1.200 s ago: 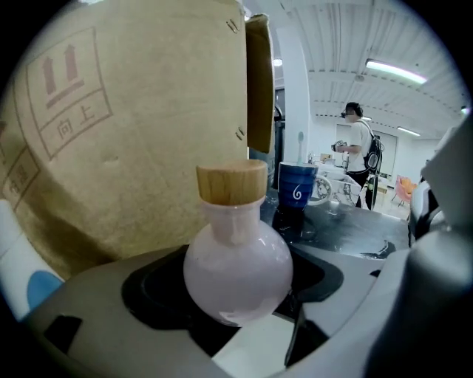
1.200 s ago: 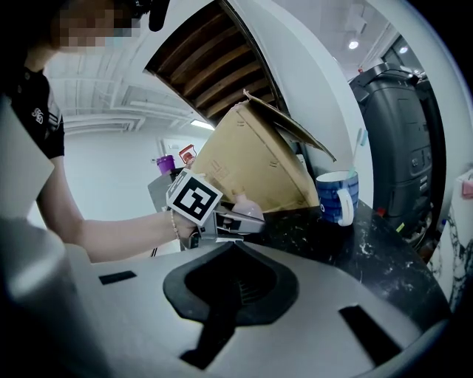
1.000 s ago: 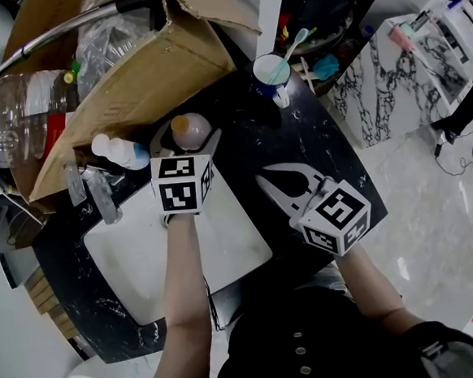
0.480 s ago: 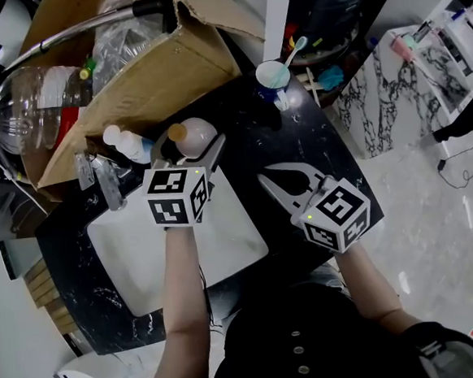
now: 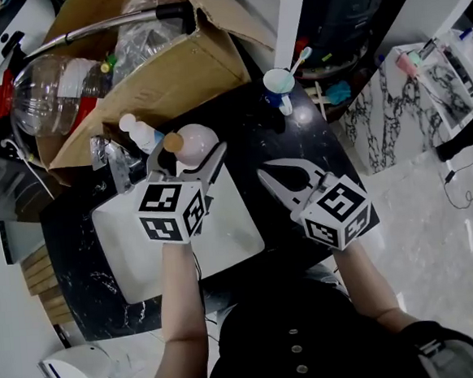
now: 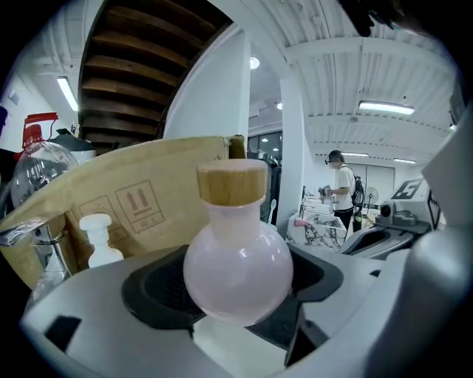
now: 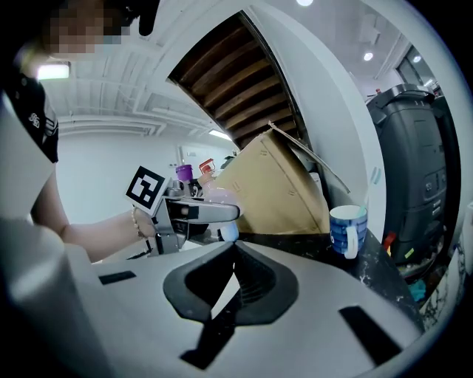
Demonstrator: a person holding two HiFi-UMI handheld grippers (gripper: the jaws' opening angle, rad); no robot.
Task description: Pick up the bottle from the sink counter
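Idling: right claw [image 7: 235, 247] closed, empty, at 3 o'clock.
Gripping: left claw [image 5: 186, 150] clamps round pink bottle with wooden cap [image 6: 236, 258], 12 o'clock, beside white sink [image 5: 224, 234].
Risk: smooth bulb could slip; brown cardboard box [image 5: 170, 75] crowds 11 o'clock.

Two grippers: left gripper [image 5: 186, 153] at twelve o'clock of the sink, right gripper [image 5: 261, 174] at three o'clock of the left one.

Three bottles: one round pink bottle [image 5: 193, 140] with a wooden cap, one small white bottle [image 5: 138, 135] at its ten o'clock, one big clear bottle [image 5: 45, 93] with a red cap at nine o'clock of the box.

One cardboard box [image 5: 174, 71]. One mug [image 5: 278, 83] at its three o'clock, with one toothbrush [image 5: 299, 58] inside.

One white sink [image 5: 135, 249], one tap [image 5: 119, 170] at its eleven o'clock, one black counter [image 5: 306, 138].

One distant person [image 6: 344, 184].
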